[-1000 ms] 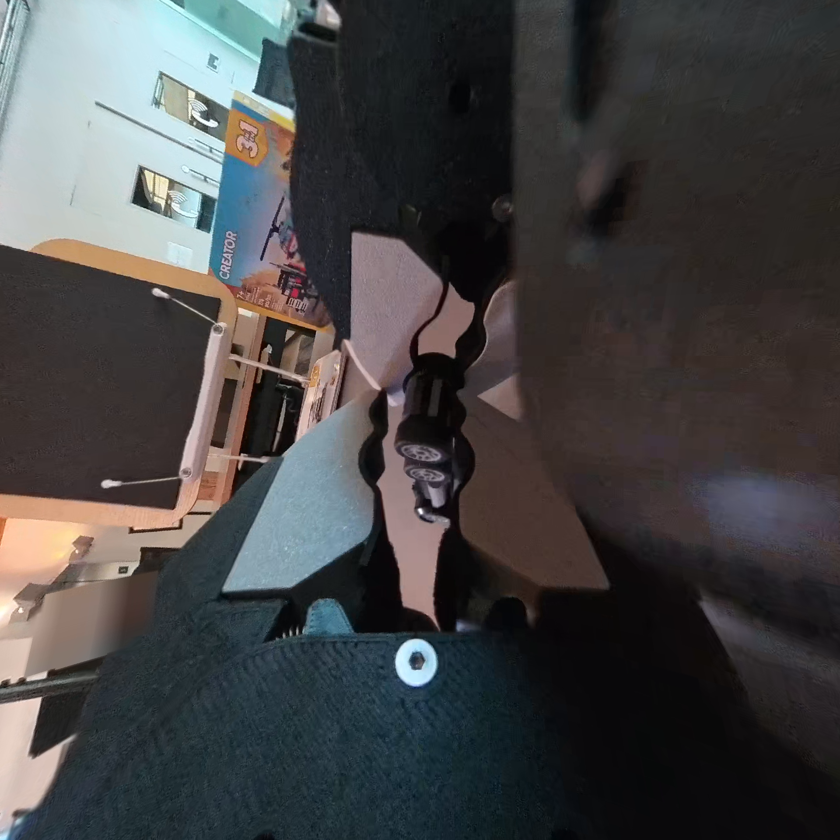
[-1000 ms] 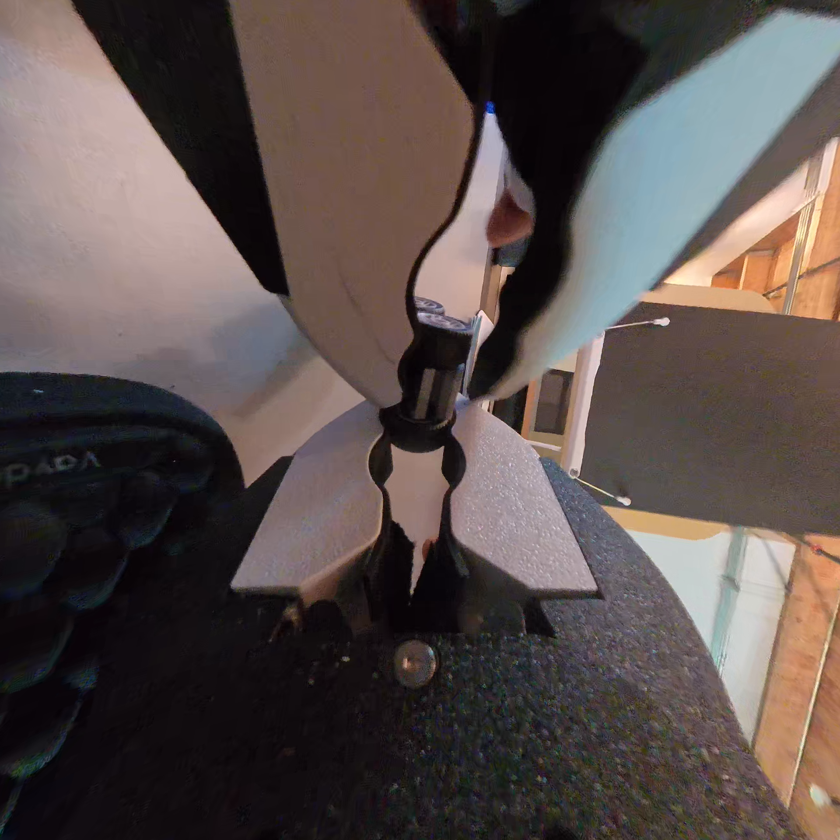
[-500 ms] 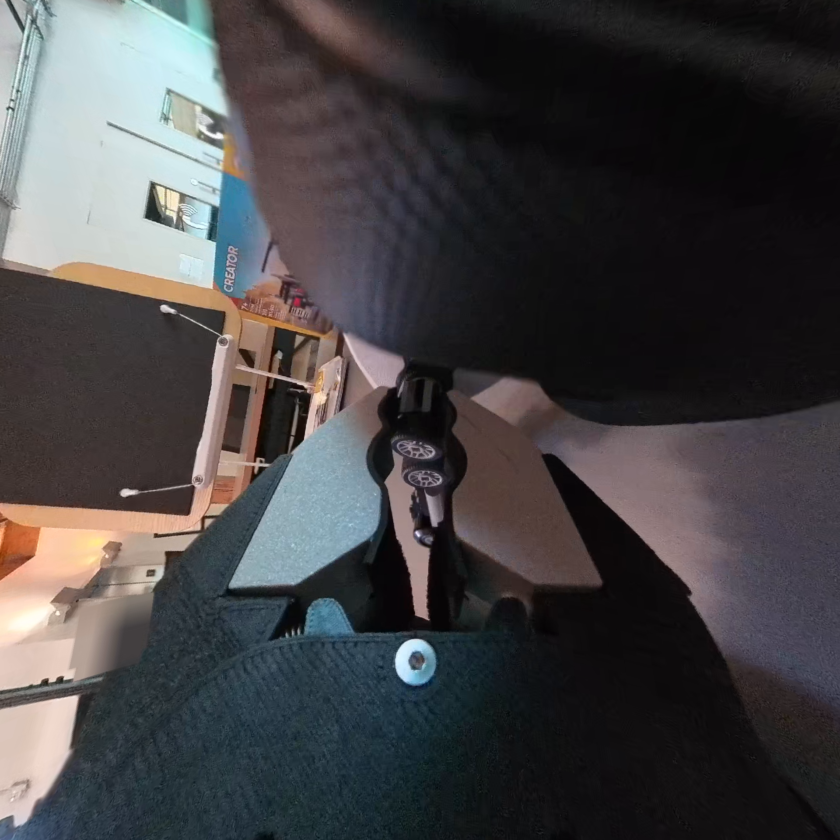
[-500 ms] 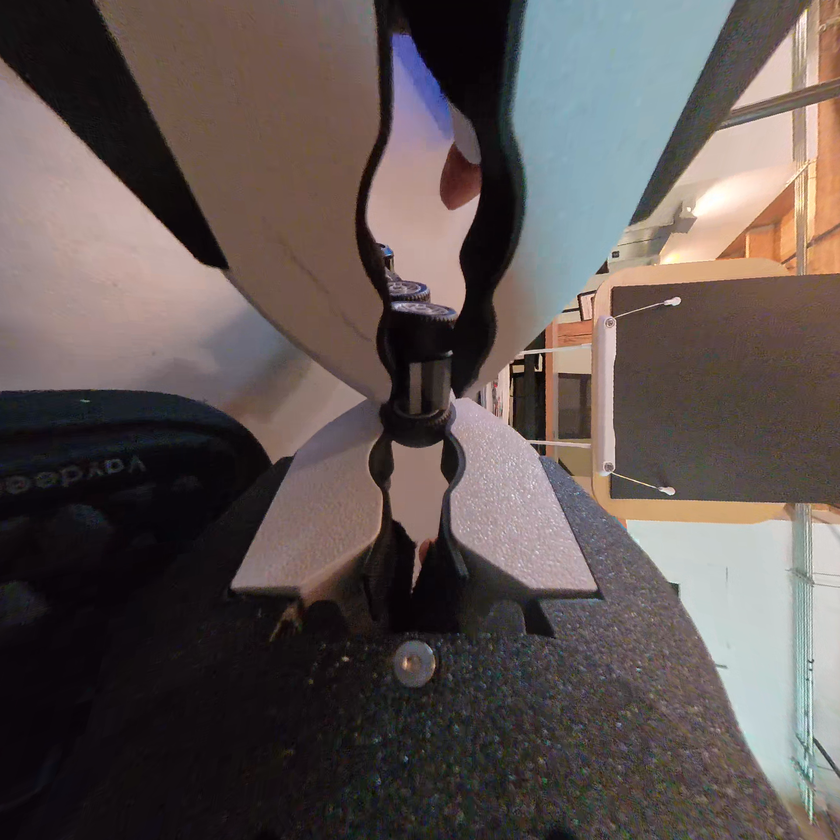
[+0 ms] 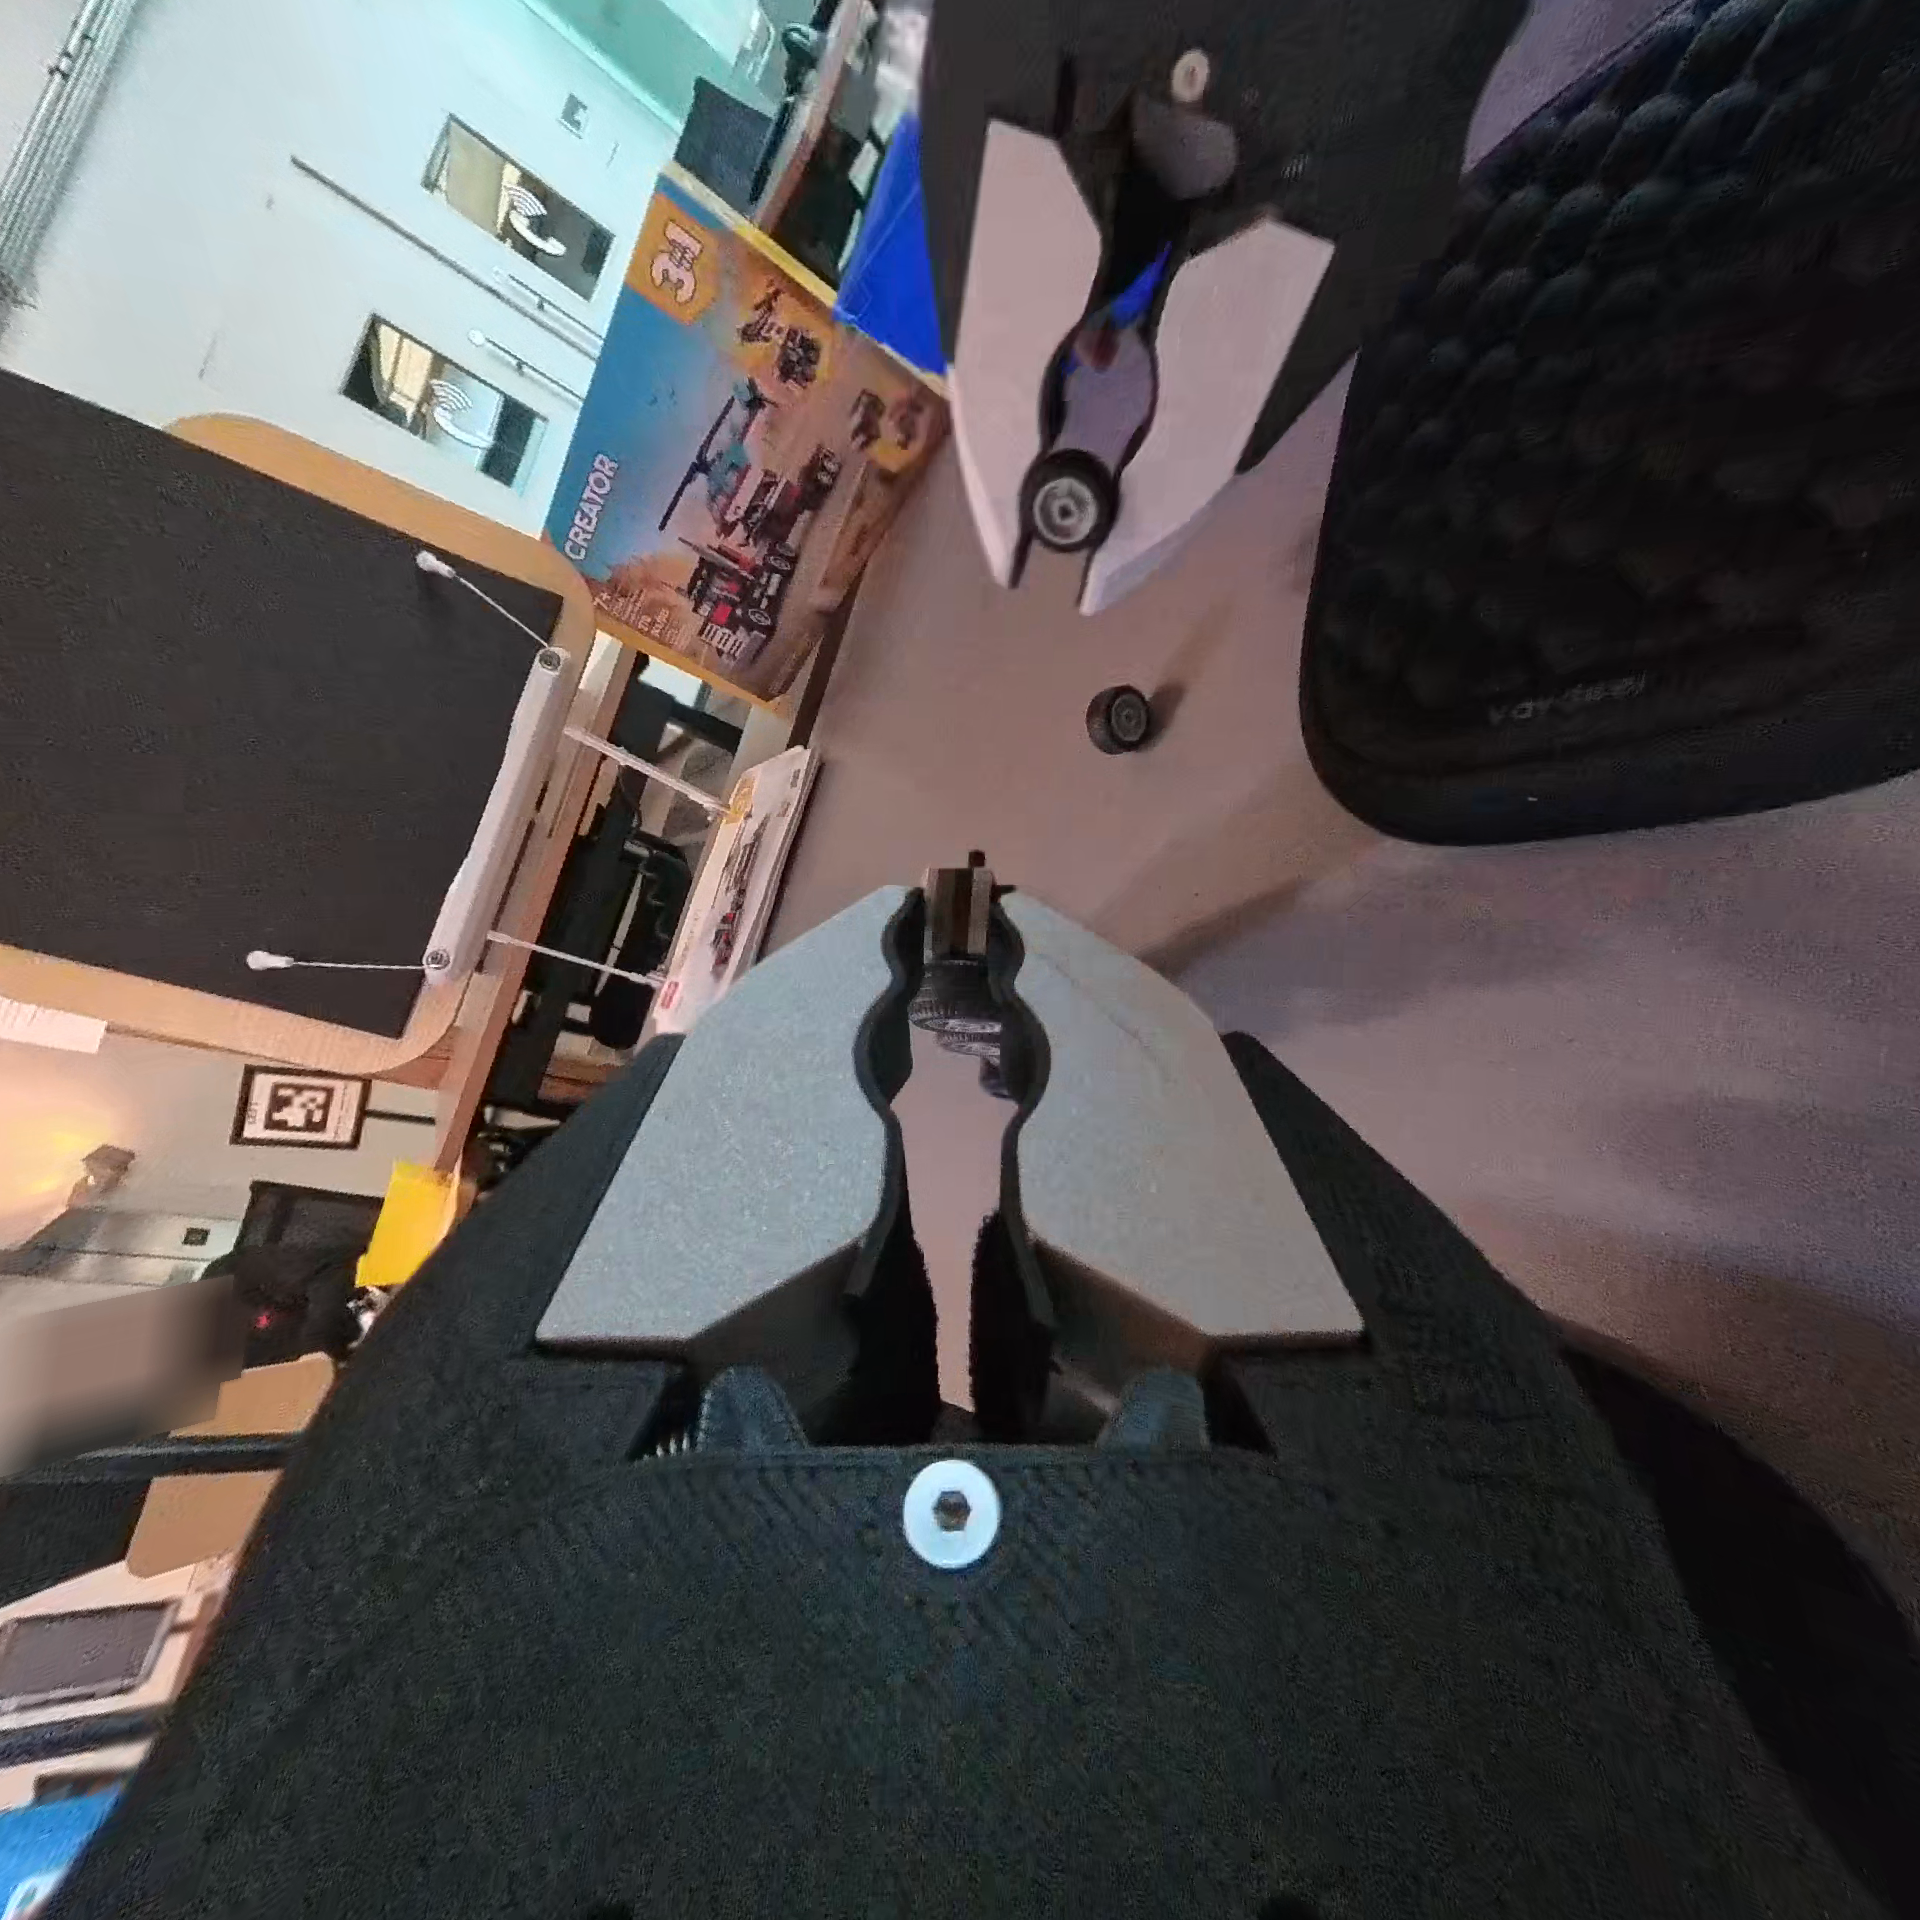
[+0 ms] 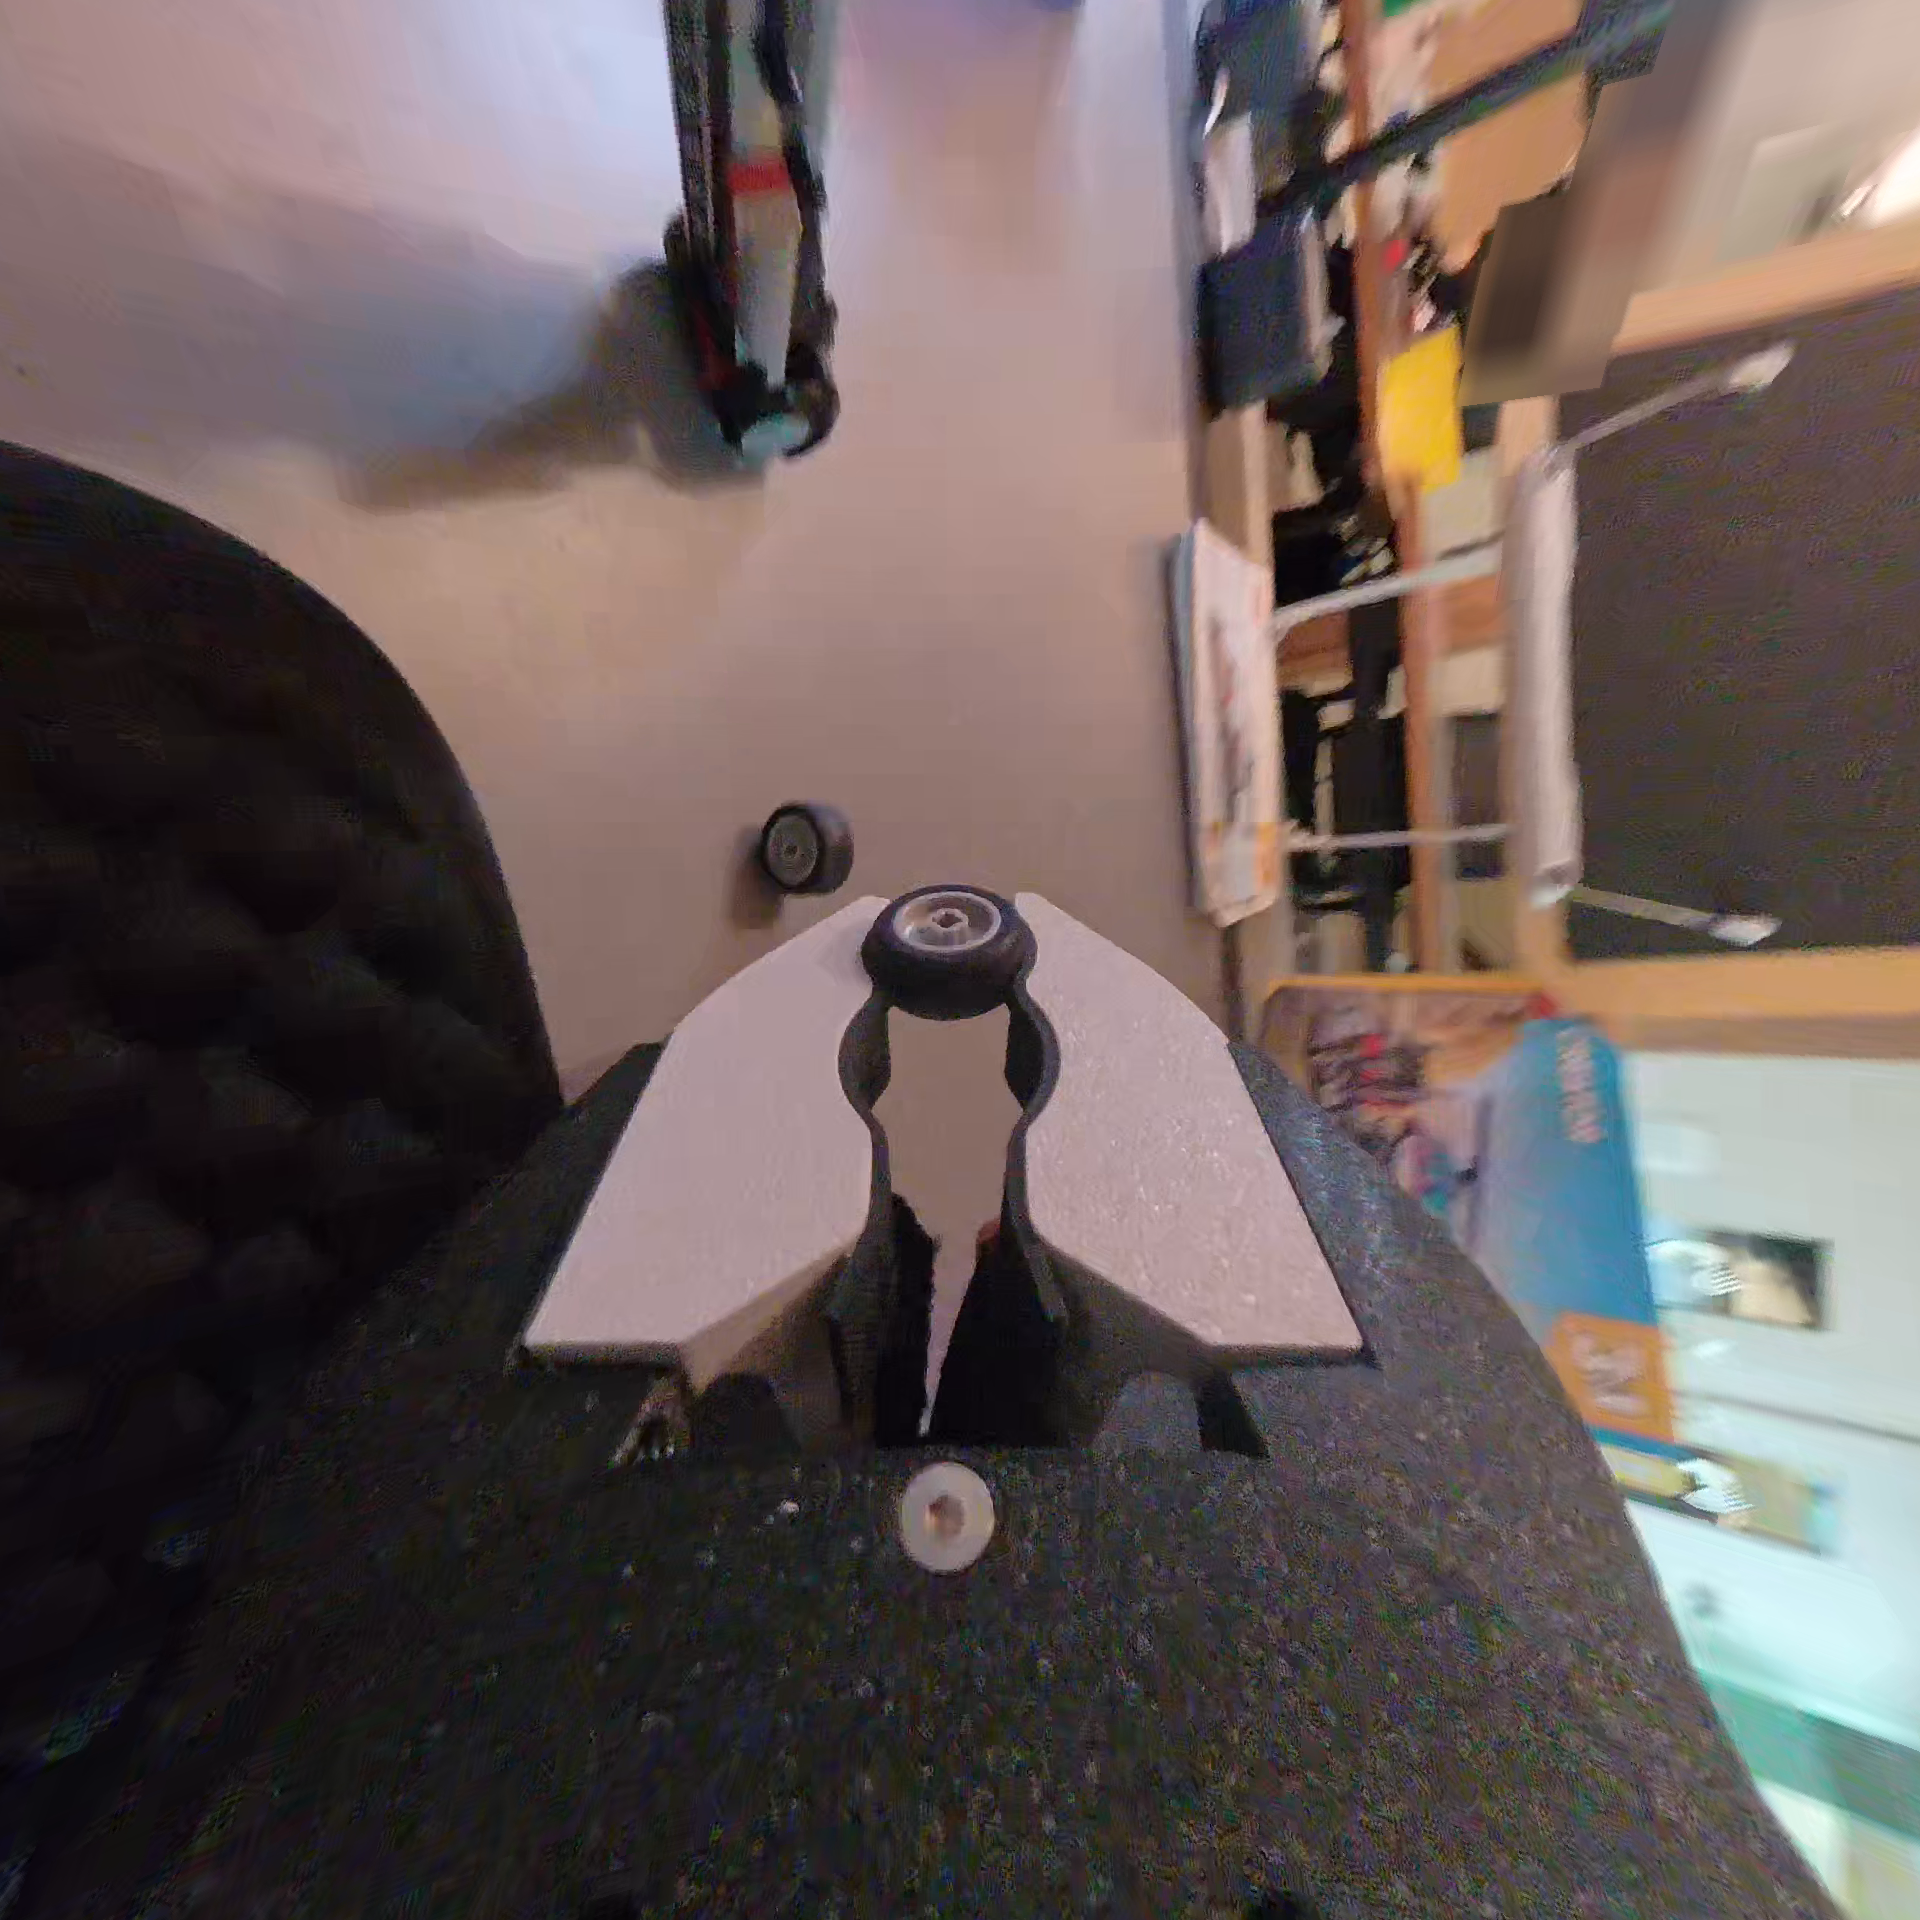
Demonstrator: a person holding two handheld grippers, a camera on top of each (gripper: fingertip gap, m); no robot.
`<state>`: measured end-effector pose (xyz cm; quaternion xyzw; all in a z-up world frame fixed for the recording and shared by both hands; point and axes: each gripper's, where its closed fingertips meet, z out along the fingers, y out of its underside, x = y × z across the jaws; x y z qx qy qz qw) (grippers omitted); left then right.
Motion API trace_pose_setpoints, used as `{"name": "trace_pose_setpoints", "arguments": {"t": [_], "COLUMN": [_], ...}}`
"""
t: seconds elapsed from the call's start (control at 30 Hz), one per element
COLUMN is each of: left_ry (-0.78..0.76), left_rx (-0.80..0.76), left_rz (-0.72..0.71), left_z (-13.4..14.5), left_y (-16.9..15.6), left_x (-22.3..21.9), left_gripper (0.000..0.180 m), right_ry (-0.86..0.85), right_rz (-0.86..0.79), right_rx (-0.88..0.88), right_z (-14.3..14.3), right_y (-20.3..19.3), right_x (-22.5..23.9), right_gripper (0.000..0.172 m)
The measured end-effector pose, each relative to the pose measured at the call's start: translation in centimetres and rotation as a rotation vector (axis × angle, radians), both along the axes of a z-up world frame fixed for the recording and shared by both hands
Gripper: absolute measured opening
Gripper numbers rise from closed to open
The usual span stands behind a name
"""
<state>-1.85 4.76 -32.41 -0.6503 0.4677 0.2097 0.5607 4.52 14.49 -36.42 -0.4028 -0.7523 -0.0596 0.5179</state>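
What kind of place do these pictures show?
Probably a workshop or lab room with a brick-toy building table: a toy set box stands on the pale table, small black wheels lie loose, and shelves crowd the background.

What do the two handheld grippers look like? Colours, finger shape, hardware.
Both match: the left gripper and right gripper have a black, rough-textured printed body, two pale grey fingers tapering to rounded tips, wavy black pads lining their inner edges, and one silver hex screw centred on the body. No cables or sleeves show.
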Motion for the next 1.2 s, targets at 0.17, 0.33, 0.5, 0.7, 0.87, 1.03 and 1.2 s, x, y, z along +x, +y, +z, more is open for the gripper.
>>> {"name": "trace_pose_setpoints", "arguments": {"t": [0.17,0.33,0.5,0.7,0.87,1.03,1.2], "left_ry": [-0.001,0.011,0.009,-0.062,-0.095,-0.070,-0.086], "left_rx": [0.032,0.035,0.039,0.020,0.012,0.010,-0.017], "left_rz": [-0.010,-0.025,-0.021,-0.027,-0.025,-0.041,-0.120], "left_z": [0.1,-0.5,-0.6,-0.6,-0.5,-0.7,-0.4], "left_y": [0.4,0.2,0.2,0.3,0.4,0.3,-0.4], "left_x": [0.5,1.1,1.2,1.4,1.3,1.7,2.3], "left_gripper": [0.012,0.012,0.012,0.013,0.013,0.013,0.023], "right_ry": [-0.018,-0.034,-0.071,-0.016,0.134,0.126,0.094], "right_rz": [-0.126,-0.116,-0.127,-0.128,0.187,0.439,0.428], "right_rx": [-0.365,-0.666,-0.726,-0.713,-0.568,-0.174,-0.027], "right_z": [-3.2,-4.2,-4.9,-4.0,0.9,2.1,1.2], "right_y": [1.5,0.7,0.5,0.7,-3.7,-9.2,-8.6], "right_x": [1.8,1.3,1.4,1.8,-1.1,-5.5,-7.7], "right_gripper": [0.018,0.030,0.038,0.043,0.059,0.051,0.021]}}
